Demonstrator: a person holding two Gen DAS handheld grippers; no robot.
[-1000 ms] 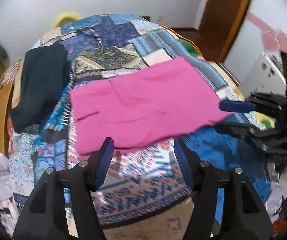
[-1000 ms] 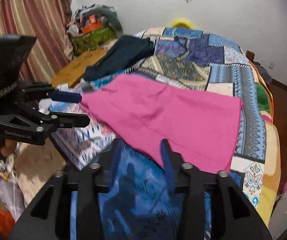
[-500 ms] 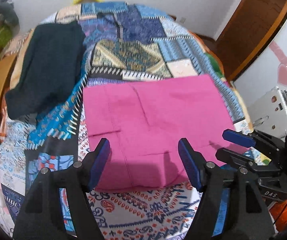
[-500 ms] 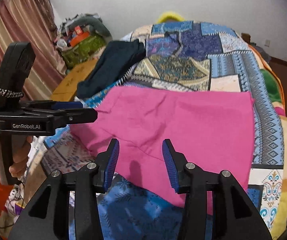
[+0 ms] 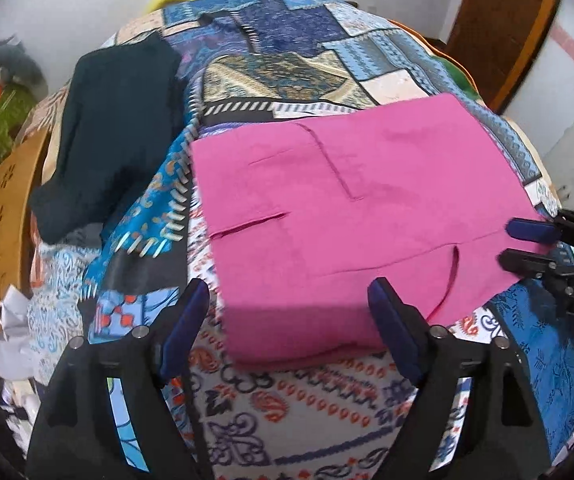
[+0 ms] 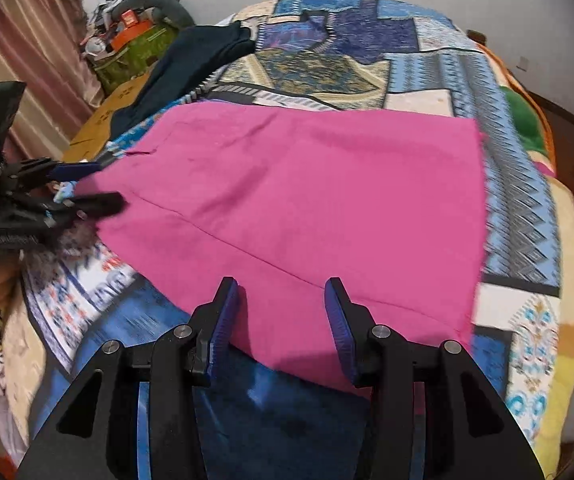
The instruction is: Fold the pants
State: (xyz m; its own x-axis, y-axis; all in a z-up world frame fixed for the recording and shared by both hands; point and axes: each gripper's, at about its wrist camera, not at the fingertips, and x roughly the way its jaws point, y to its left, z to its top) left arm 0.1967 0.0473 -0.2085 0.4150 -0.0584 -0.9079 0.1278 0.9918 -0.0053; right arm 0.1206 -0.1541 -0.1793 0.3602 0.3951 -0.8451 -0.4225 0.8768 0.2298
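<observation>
Pants [image 5: 347, 216] flat on bed [image 5: 287, 392], near edge by both tongs. Left tongs [image 5: 287, 308] wide, right tongs [image 6: 283, 300] wide, nothing held. Risk: pinching one layer only (doubled cloth), fold skews; quilt snagged too; dark garment [image 5: 115, 128] beside.

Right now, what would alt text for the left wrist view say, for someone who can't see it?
Pink pants lie flat on a patchwork bedspread, between the open left gripper and, at their right edge, the open right gripper. A dark garment lies to the left.
</observation>
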